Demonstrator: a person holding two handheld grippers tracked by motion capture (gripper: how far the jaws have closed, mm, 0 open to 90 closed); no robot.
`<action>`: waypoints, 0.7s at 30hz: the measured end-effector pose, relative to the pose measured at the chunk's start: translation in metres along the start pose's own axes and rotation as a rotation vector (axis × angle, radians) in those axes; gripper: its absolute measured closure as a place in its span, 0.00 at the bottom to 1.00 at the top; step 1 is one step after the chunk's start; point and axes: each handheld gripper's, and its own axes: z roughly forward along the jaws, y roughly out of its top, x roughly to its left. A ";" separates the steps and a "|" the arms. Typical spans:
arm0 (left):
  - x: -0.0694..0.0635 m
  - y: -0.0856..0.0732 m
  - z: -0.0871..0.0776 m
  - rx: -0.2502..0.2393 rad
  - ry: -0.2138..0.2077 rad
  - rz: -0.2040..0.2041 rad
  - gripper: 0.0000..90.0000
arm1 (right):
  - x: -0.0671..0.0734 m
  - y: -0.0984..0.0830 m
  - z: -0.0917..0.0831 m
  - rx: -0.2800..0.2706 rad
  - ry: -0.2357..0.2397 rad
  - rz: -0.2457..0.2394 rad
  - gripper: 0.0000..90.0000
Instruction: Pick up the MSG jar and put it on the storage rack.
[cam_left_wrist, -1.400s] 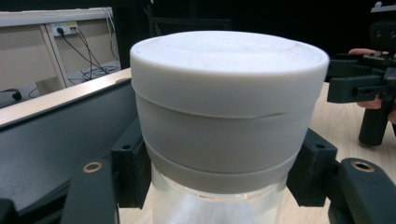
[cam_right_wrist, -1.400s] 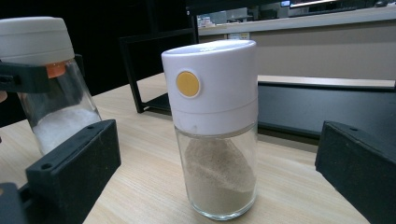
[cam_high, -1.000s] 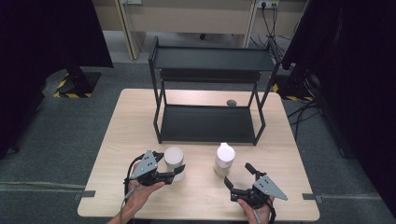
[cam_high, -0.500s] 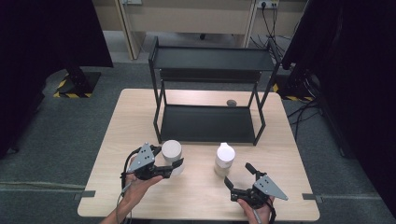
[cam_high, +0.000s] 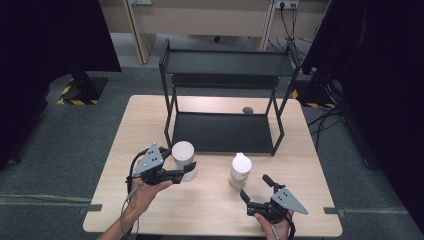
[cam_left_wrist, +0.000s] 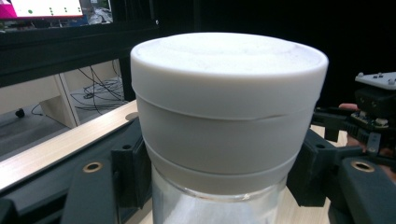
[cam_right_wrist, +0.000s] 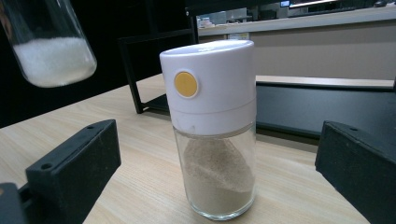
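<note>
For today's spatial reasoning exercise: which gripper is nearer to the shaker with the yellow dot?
Right. The right gripper sits just in front of the shaker, jaws open toward it. The left gripper is off to its left, shut on the white-capped jar.

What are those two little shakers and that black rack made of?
The jar with white grains, held in the left tool: clear glass-like body, matte white cap, probably plastic. The shaker with tan powder, standing on the table: see-through, glossy body, smooth white top with a yellow button. The rack: thin black bars and flat shelves, likely painted metal. The tabletop shows light wood grain, perhaps laminate.
</note>
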 end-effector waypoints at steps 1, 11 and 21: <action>0.001 0.003 0.000 0.001 -0.002 0.000 0.39 | 0.000 0.000 0.000 0.000 0.000 0.000 0.00; 0.011 0.038 -0.001 0.013 -0.014 0.021 0.39 | 0.000 0.000 0.000 0.000 0.000 0.001 0.00; 0.019 0.075 0.004 0.027 -0.022 0.032 0.39 | 0.000 -0.001 0.001 0.000 0.002 0.007 0.00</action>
